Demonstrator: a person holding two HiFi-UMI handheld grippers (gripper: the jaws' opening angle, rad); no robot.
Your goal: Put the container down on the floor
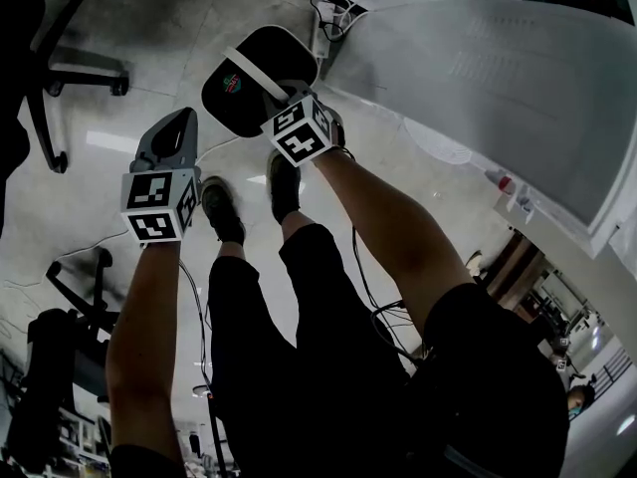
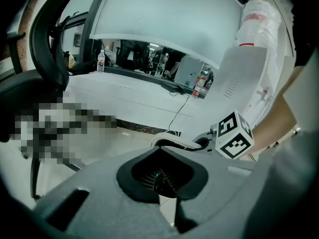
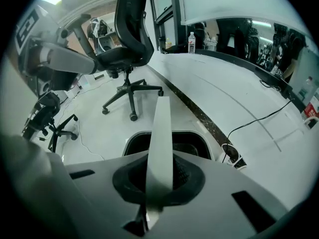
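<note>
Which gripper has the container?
The right gripper, shut on the white handle of the black container. The left gripper holds nothing, with its jaws together.

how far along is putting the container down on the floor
Done: the container is gripped, with the right tongs shut on its white handle. In hand: it hangs out in front of the person's shoes and seems to be above the floor, not yet set down. Left: lower it onto the floor and let go. The left tongs are shut and empty.
</note>
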